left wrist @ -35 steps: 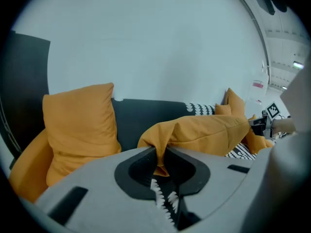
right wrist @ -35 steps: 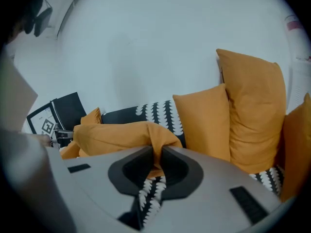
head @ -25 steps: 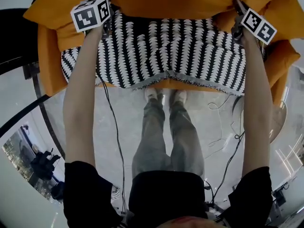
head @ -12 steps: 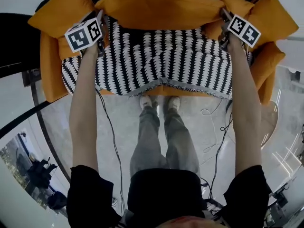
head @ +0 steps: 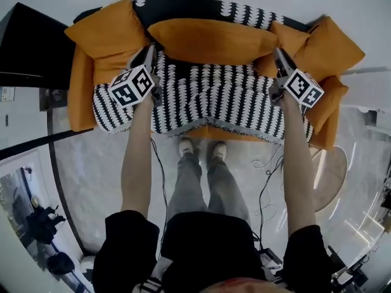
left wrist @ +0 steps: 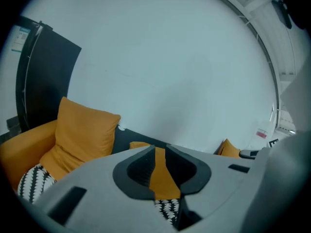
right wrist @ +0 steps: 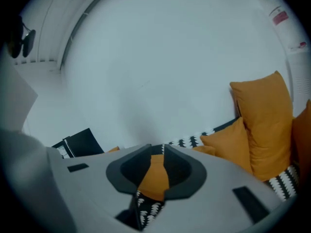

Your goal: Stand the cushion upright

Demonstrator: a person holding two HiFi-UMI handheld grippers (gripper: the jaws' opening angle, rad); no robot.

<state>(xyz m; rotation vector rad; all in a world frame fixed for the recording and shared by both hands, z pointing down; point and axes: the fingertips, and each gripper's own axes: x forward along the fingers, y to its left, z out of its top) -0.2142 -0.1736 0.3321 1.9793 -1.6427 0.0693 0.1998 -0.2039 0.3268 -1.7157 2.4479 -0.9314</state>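
A long orange cushion (head: pixel 211 40) stands on its long edge against the sofa back, above the black-and-white throw (head: pixel 214 99). My left gripper (head: pixel 149 54) hovers just off its lower left corner, and my right gripper (head: pixel 279 57) just off its lower right corner. In the left gripper view the jaws (left wrist: pixel 159 152) are closing, with a gap and nothing pressed between them; orange cushion fabric (left wrist: pixel 163 181) shows beyond. In the right gripper view the jaws (right wrist: pixel 156 150) are opening and also grip nothing, with the cushion (right wrist: pixel 154 178) behind the gap.
Upright orange cushions fill the sofa's left corner (head: pixel 110 32) and right corner (head: pixel 333 44), with a smaller one (head: pixel 292 41) beside the right gripper. A black cabinet (head: pixel 27 47) stands left of the sofa. Cables (head: pixel 272 163) trail on the floor by the person's legs.
Both grippers have let go of the long cushion's ends and drawn back and up from it. The cushion stays leaning on the sofa back.
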